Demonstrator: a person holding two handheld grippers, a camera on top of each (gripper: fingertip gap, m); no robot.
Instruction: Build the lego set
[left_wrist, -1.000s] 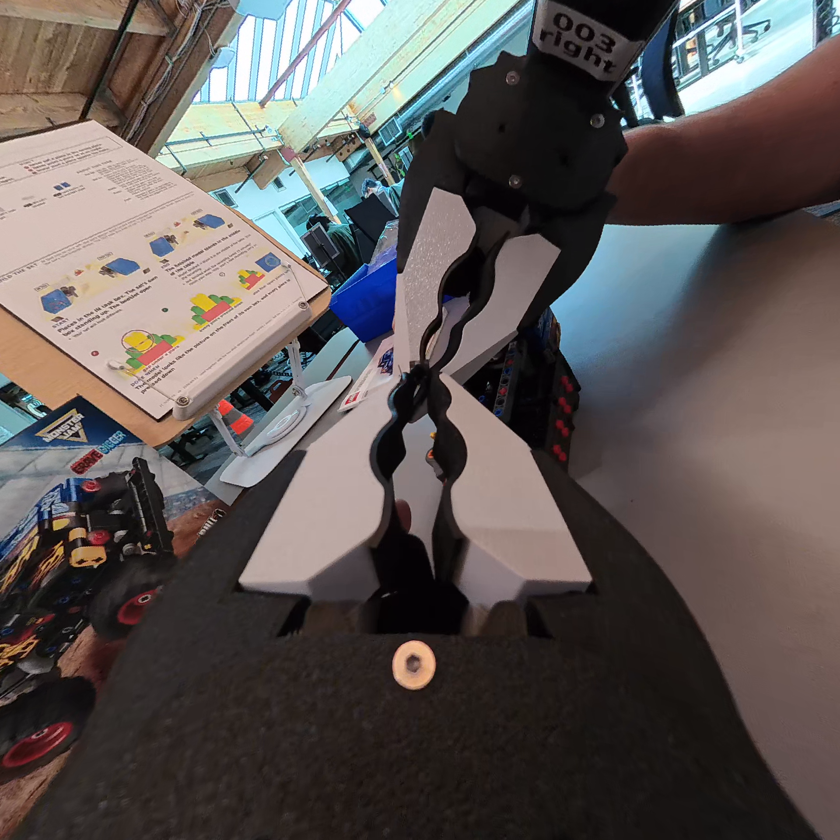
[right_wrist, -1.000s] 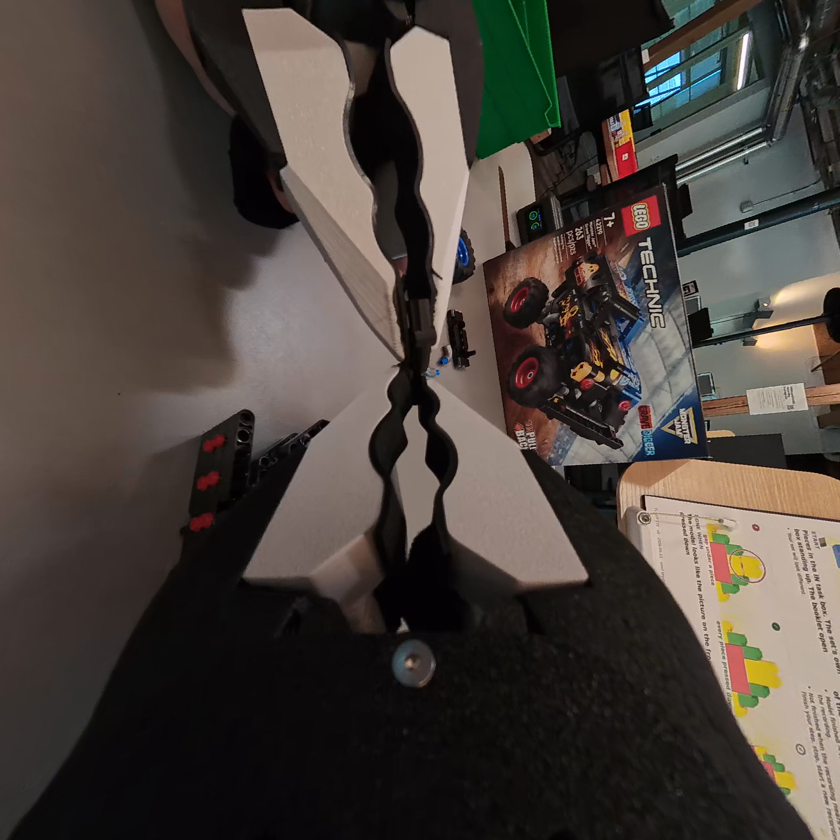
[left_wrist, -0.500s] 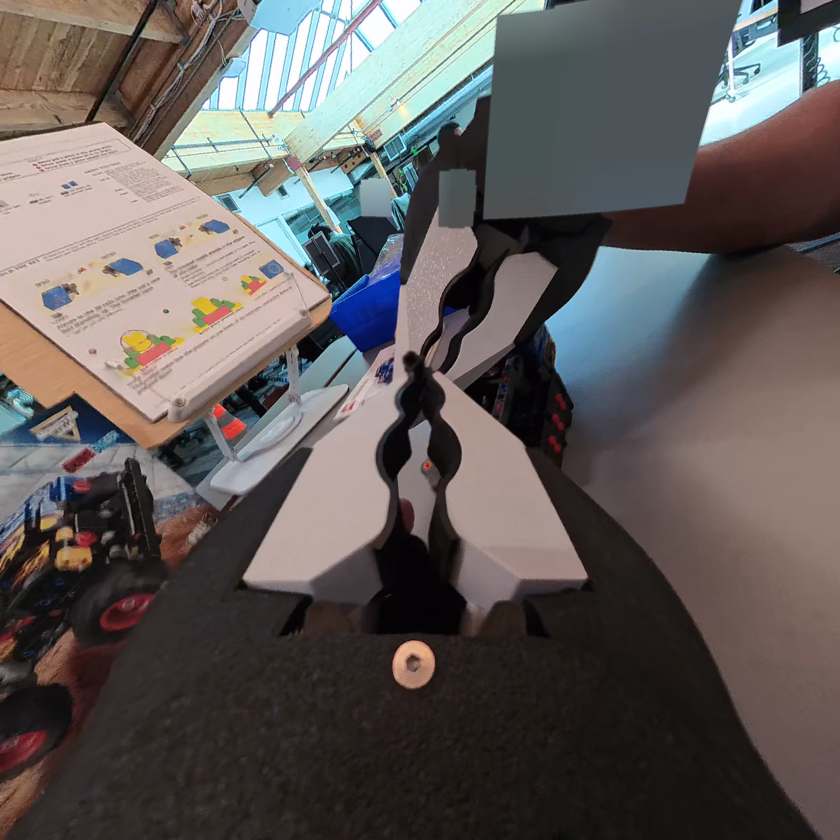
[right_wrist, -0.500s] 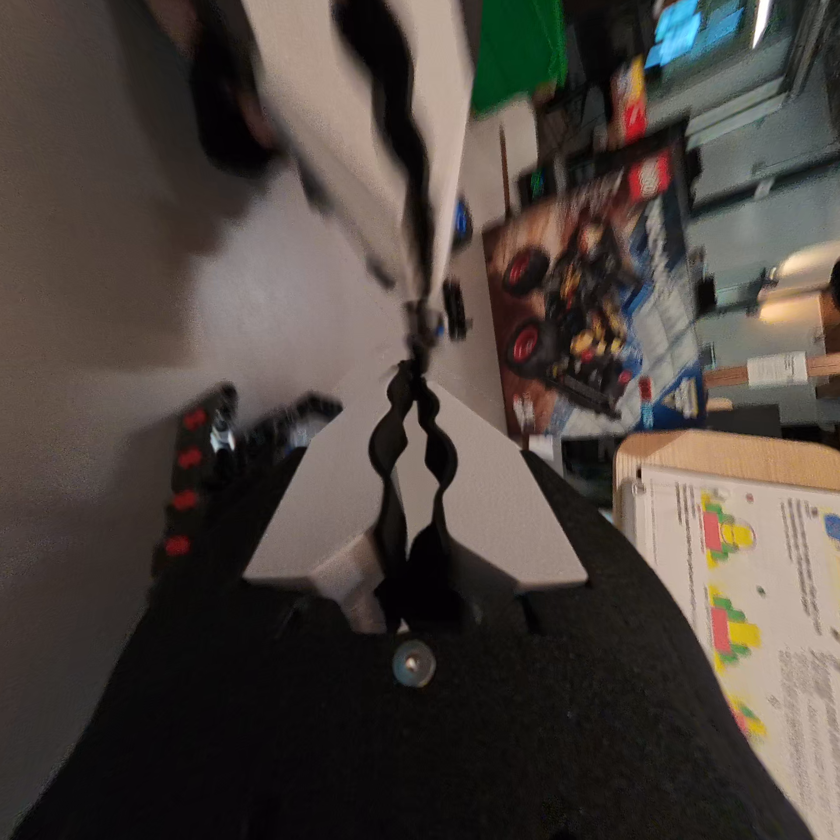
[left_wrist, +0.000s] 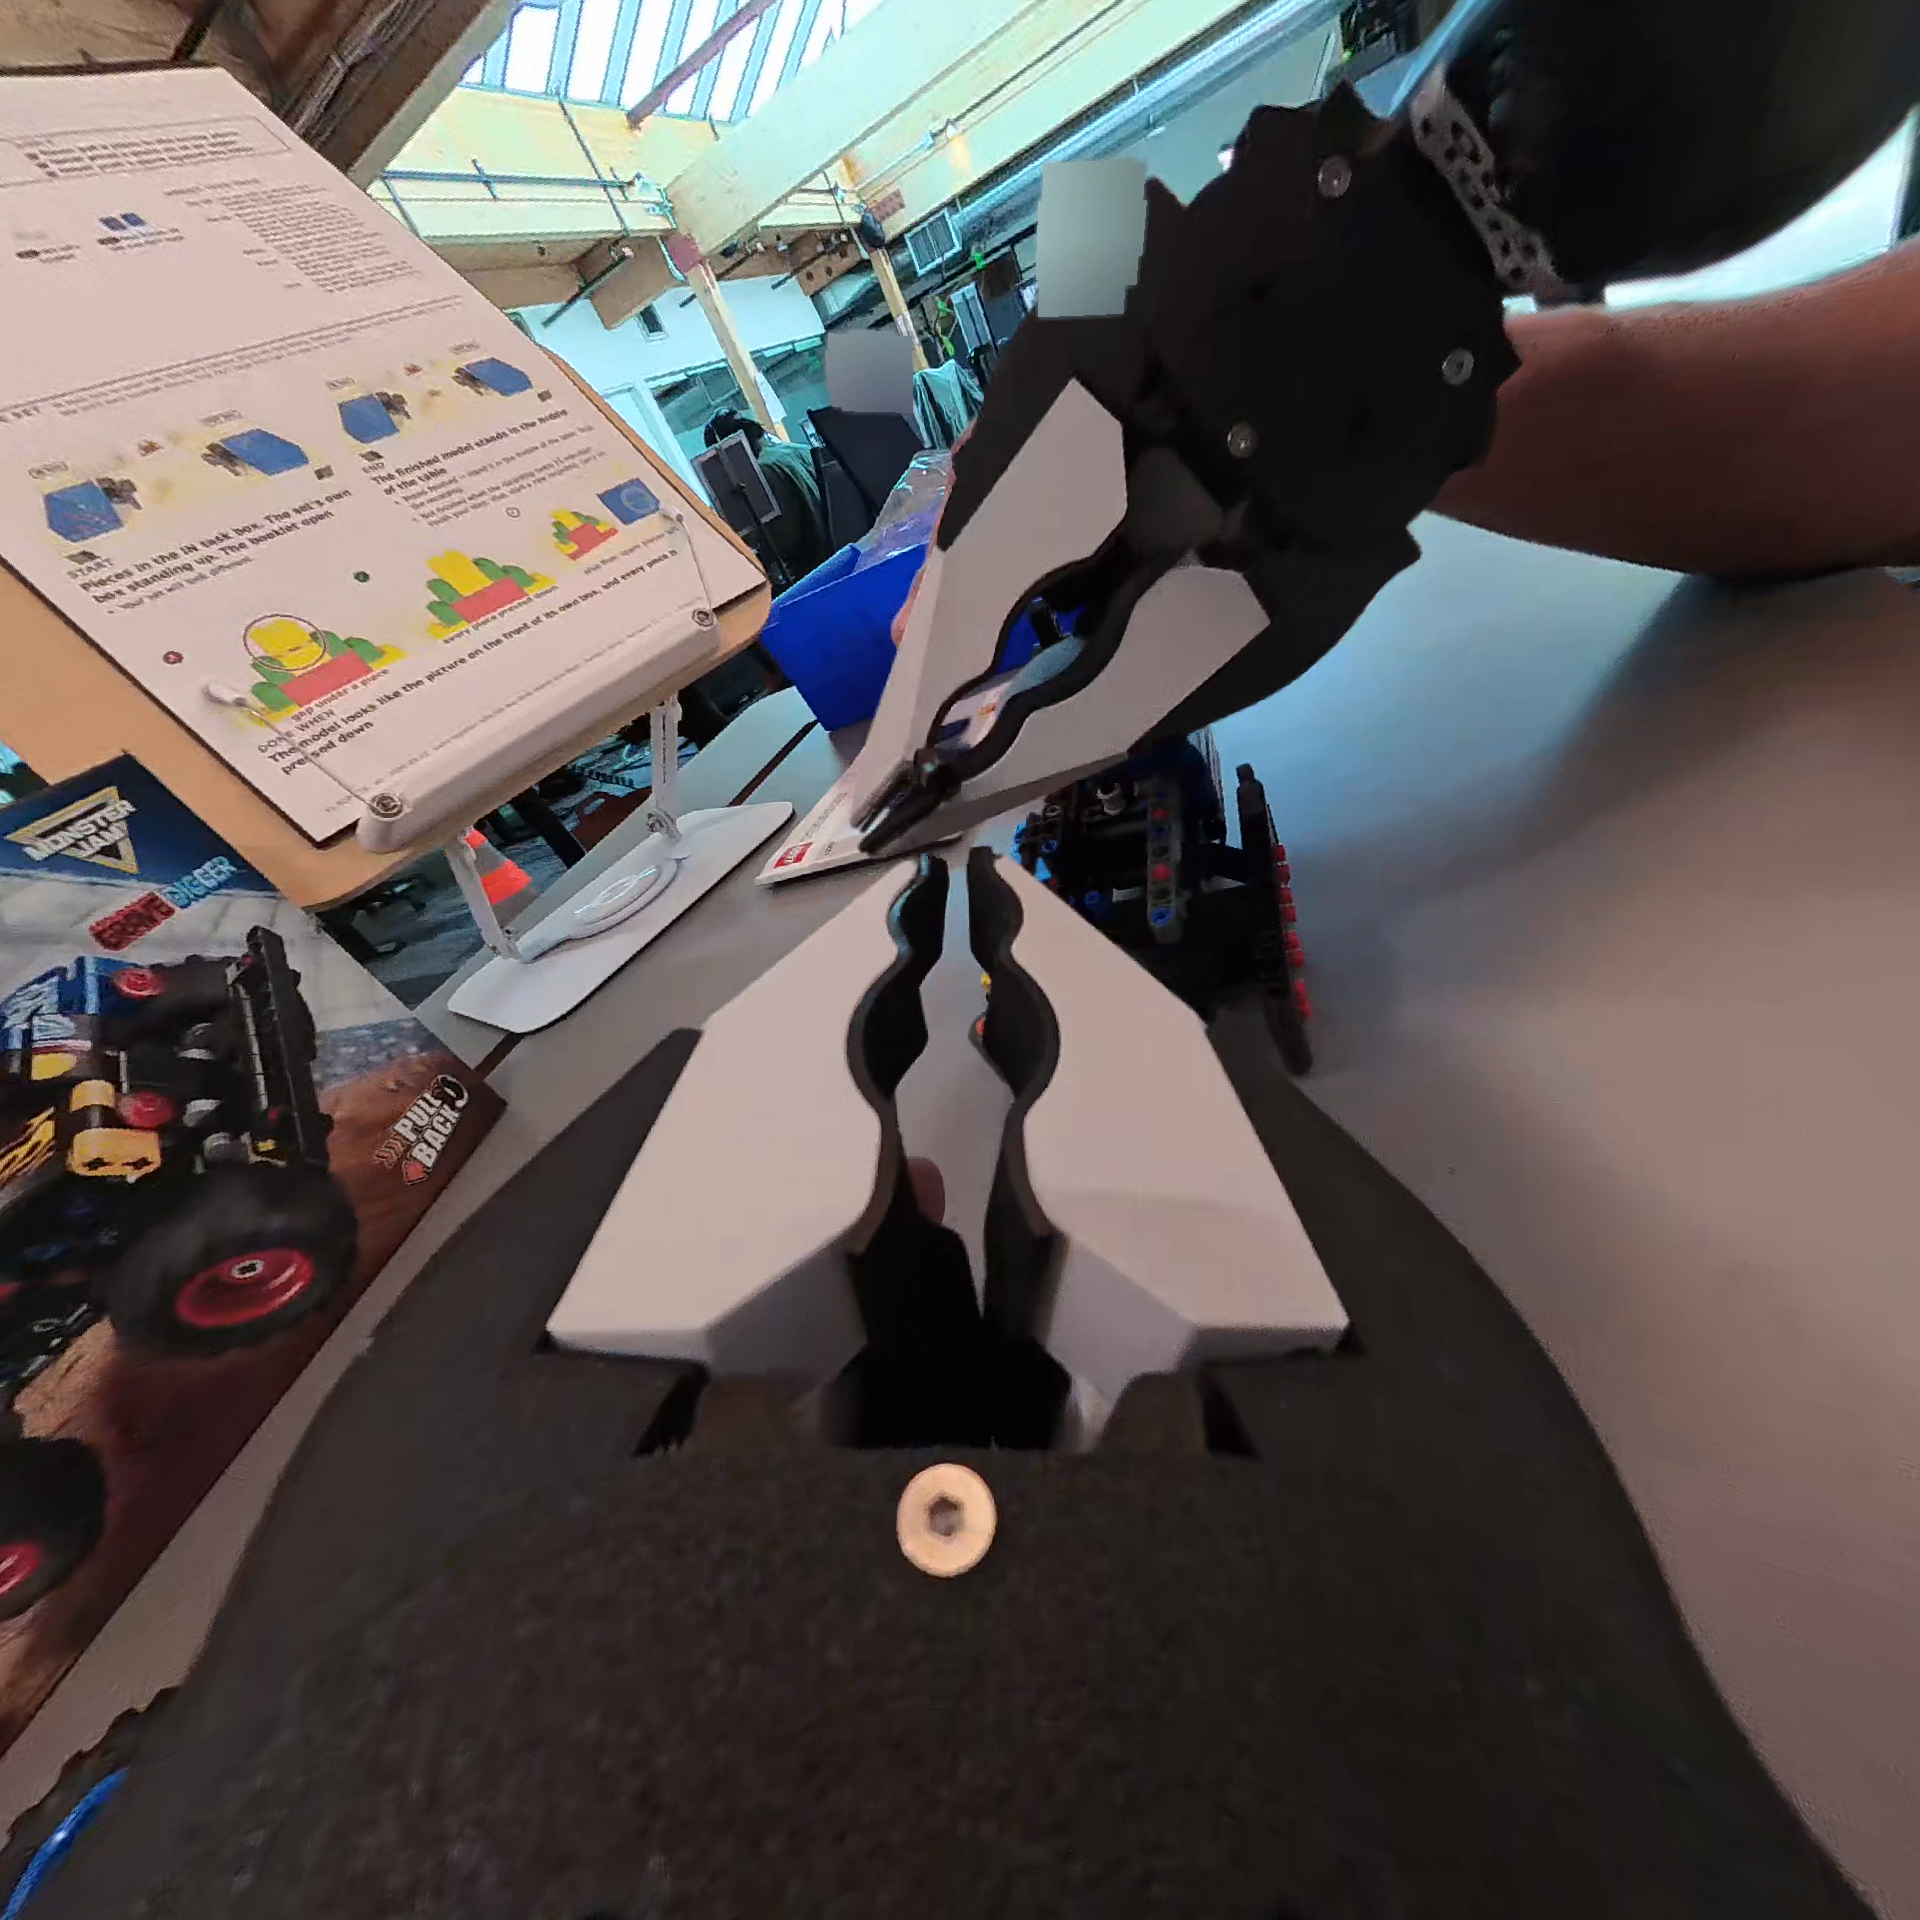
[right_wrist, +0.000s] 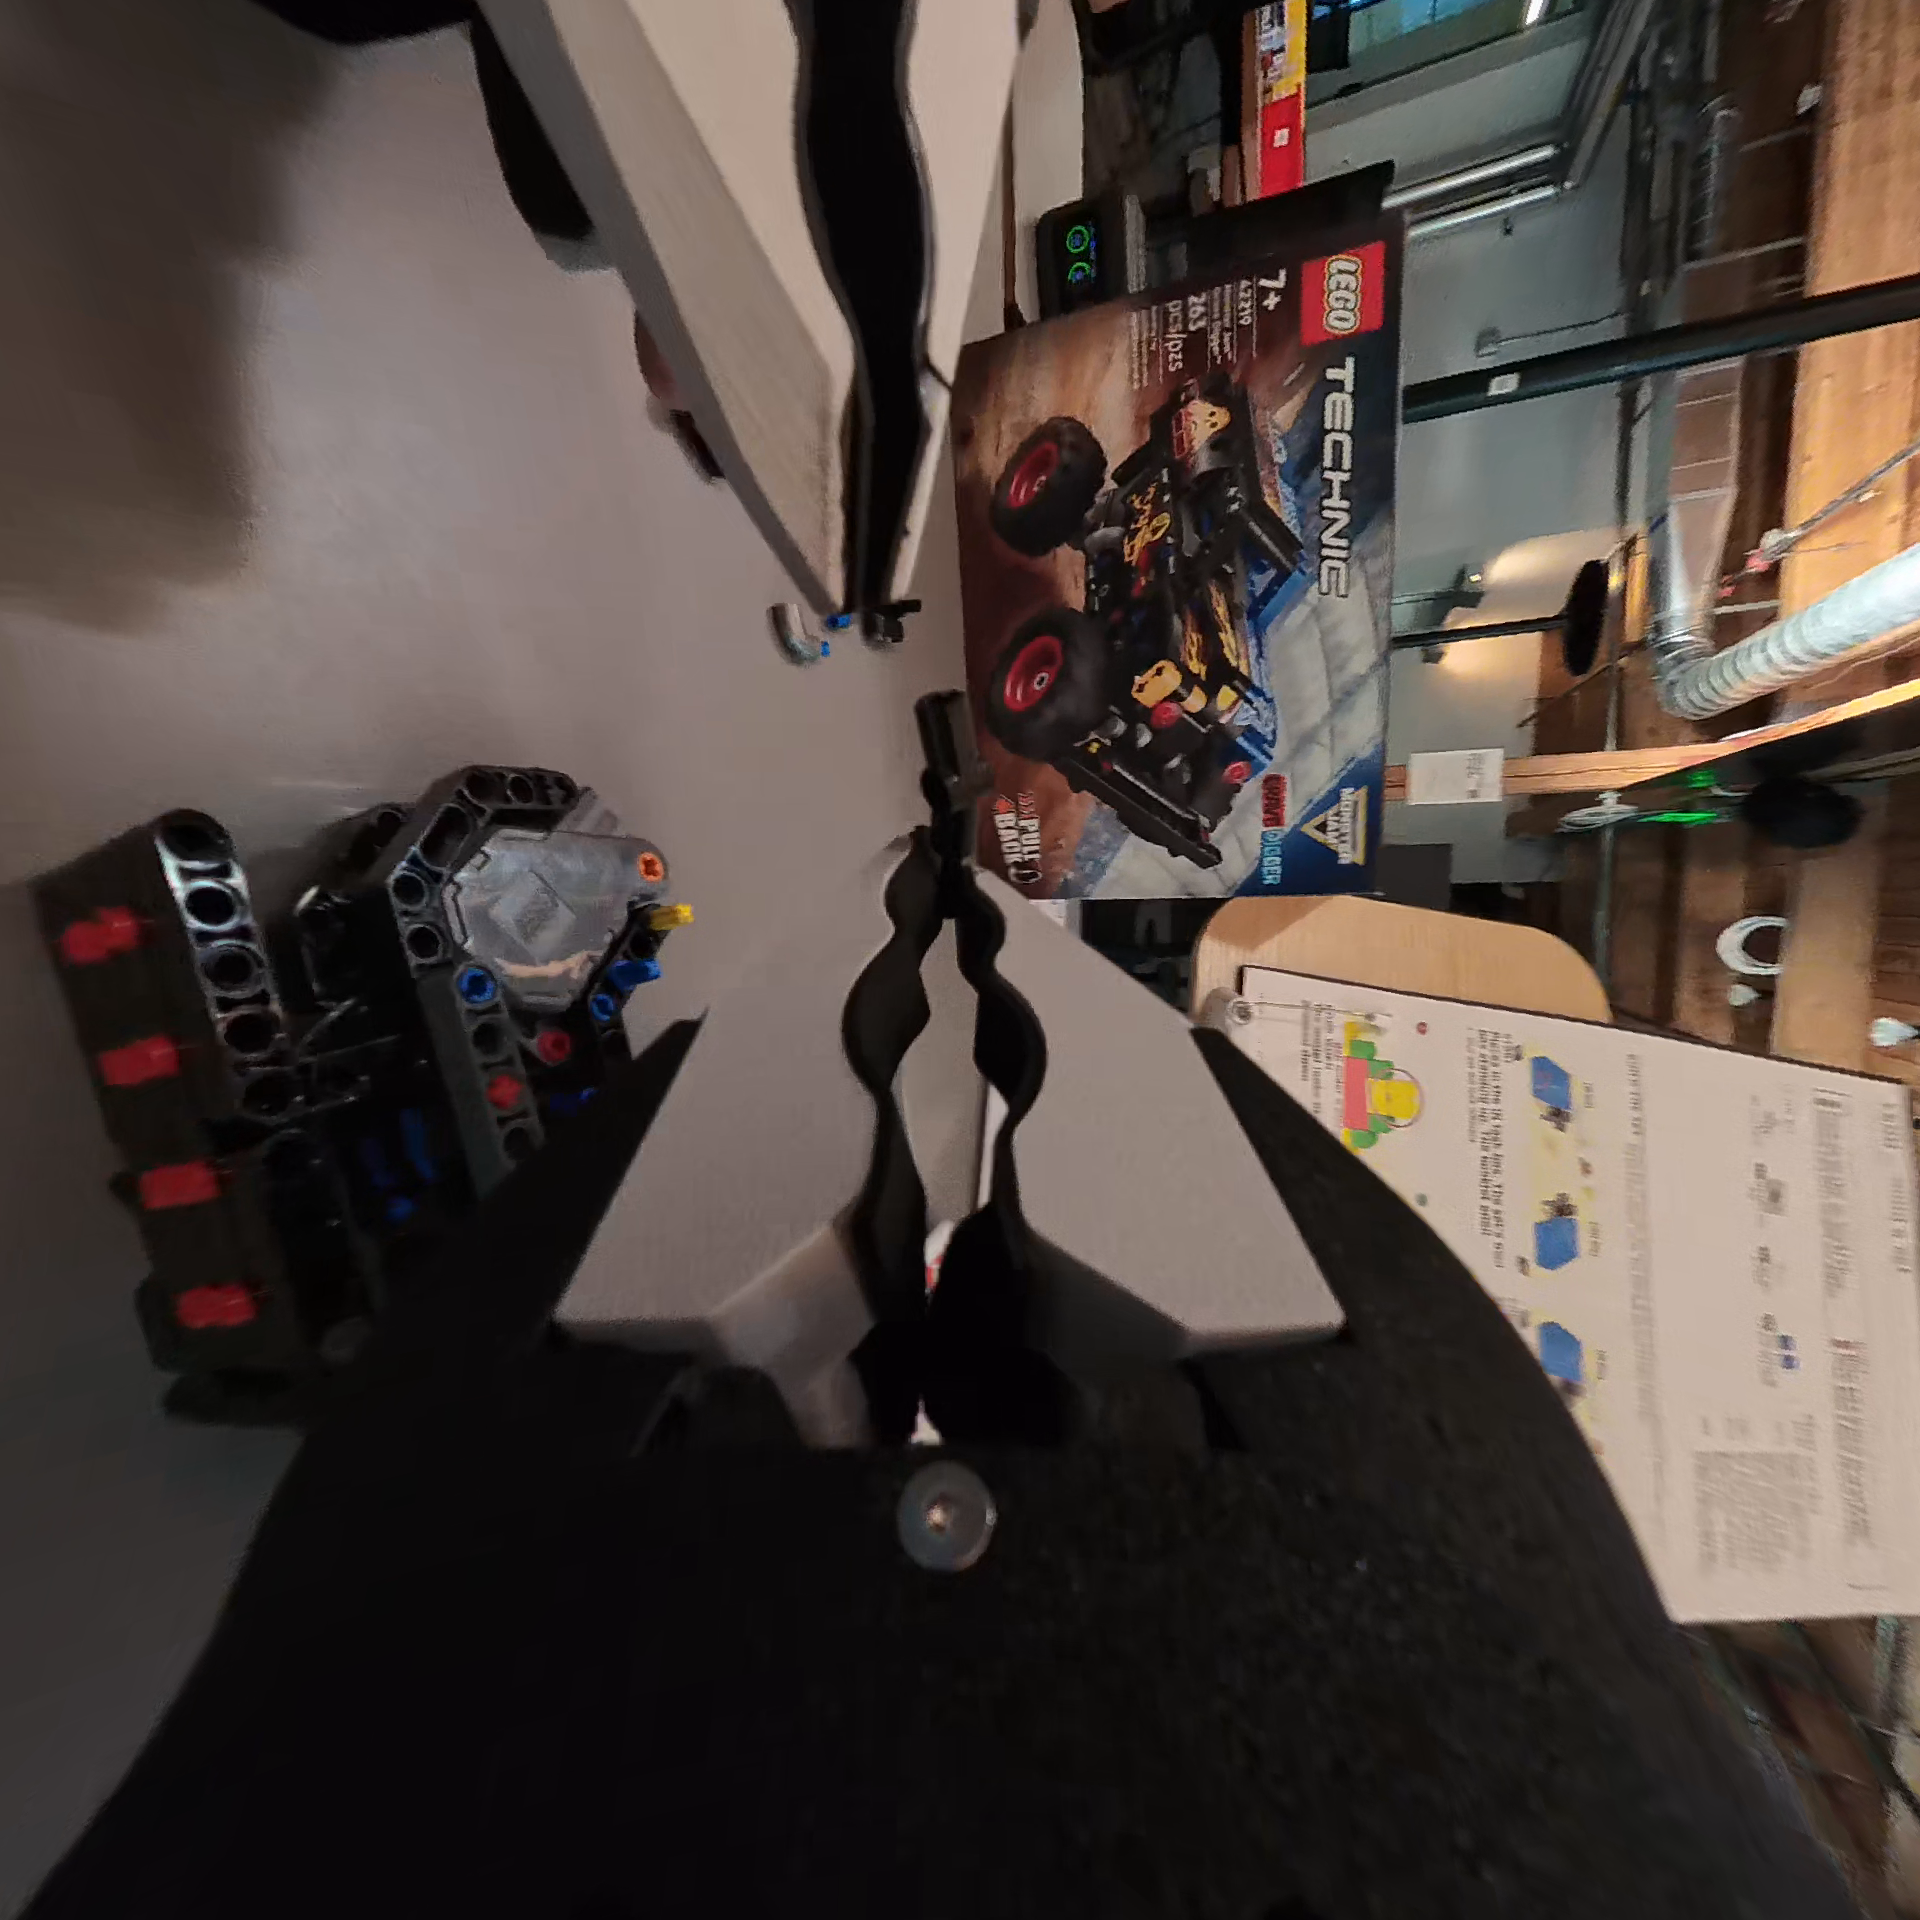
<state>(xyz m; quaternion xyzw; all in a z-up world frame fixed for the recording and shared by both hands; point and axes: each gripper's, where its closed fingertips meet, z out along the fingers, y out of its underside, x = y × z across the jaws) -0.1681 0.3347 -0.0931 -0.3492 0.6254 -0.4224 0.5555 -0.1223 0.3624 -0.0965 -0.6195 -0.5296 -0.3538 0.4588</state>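
My right gripper (right_wrist: 940, 862) is shut on a small black toy-brick connector (right_wrist: 943, 743) that sticks out past its tips. It also shows in the left wrist view (left_wrist: 904, 805), held just above and beyond my left gripper (left_wrist: 954, 883). The left gripper's jaws stand a narrow gap apart with nothing between them. It shows in the right wrist view (right_wrist: 857, 603) too, coming in from the top. A partly built black model (right_wrist: 364, 1018) with red and blue pins lies on the grey table (right_wrist: 312, 520) beside both grippers. It shows in the left wrist view (left_wrist: 1164, 862) too.
The toy truck box (left_wrist: 156, 1091) stands at the table's edge and also shows in the right wrist view (right_wrist: 1174, 582). An instruction sheet on a stand (left_wrist: 312, 468), a blue bin (left_wrist: 842, 634) and a white booklet (left_wrist: 821, 842) lie behind. Loose small pieces (right_wrist: 800, 634) sit near the left gripper's tips. My right fingertips sit around 6 centimetres from my left ones.
The two grippers were tip to tip on the same small black piece. They have drawn apart; the left gripper let go and the piece stays in the right gripper.
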